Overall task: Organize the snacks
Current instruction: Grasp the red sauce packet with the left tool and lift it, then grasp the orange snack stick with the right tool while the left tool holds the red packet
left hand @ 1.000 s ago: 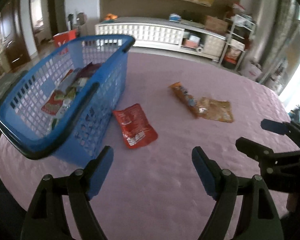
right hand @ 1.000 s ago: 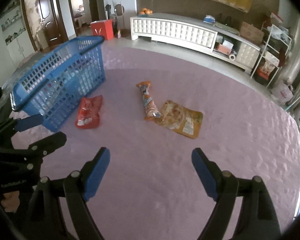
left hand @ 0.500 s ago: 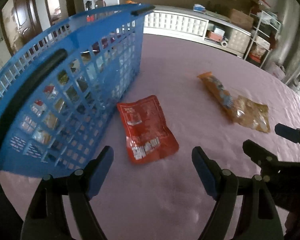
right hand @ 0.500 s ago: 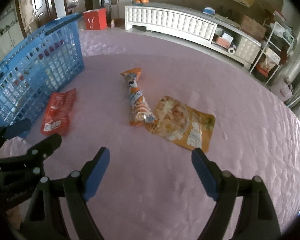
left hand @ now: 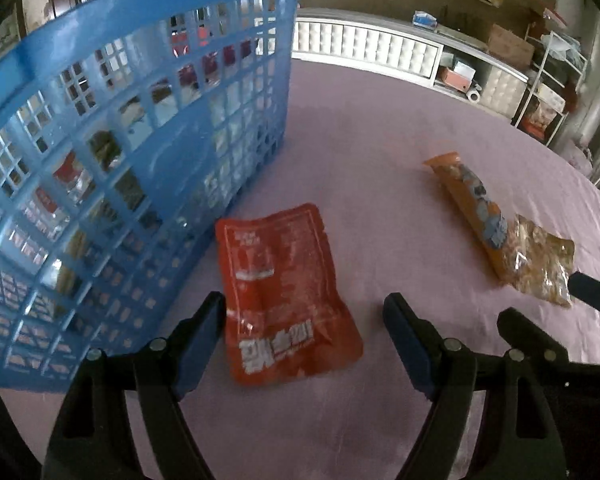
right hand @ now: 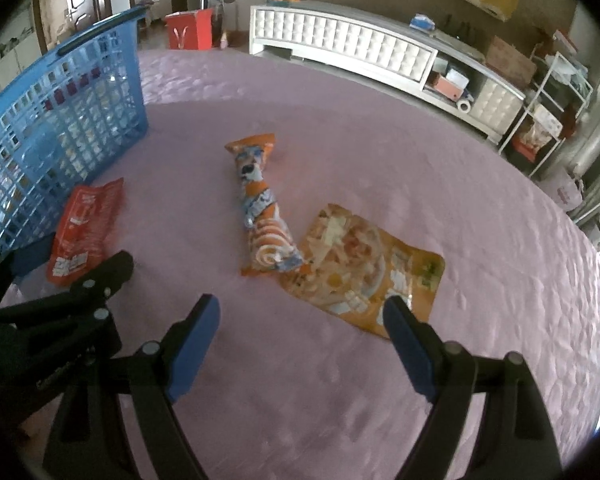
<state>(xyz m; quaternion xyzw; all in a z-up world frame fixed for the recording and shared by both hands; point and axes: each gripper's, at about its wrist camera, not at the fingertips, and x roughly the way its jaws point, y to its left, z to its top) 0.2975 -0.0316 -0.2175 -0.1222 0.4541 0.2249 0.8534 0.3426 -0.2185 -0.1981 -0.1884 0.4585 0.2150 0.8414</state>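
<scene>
A red snack pouch [left hand: 284, 292] lies flat on the purple cloth beside the blue basket [left hand: 100, 152], which holds several snacks. My left gripper [left hand: 304, 336] is open, its fingers either side of the pouch's near end, just above it. A long orange snack pack [right hand: 260, 208] and a flat orange pouch [right hand: 364, 268] lie together further right. My right gripper [right hand: 300, 340] is open and empty, just short of the flat orange pouch. The red pouch [right hand: 86, 228] and basket [right hand: 60, 128] also show in the right wrist view.
The purple cloth [right hand: 440, 168] covers a wide surface. A white cabinet [right hand: 340, 48] and shelves [right hand: 548, 92] stand behind it, a red box [right hand: 188, 32] by the doorway. My left gripper's body [right hand: 52, 320] sits at the right view's lower left.
Both grippers have moved forward and down. The left one closed in on the red pouch beside the basket; the right one closed in on the orange packs. Both stay open.
</scene>
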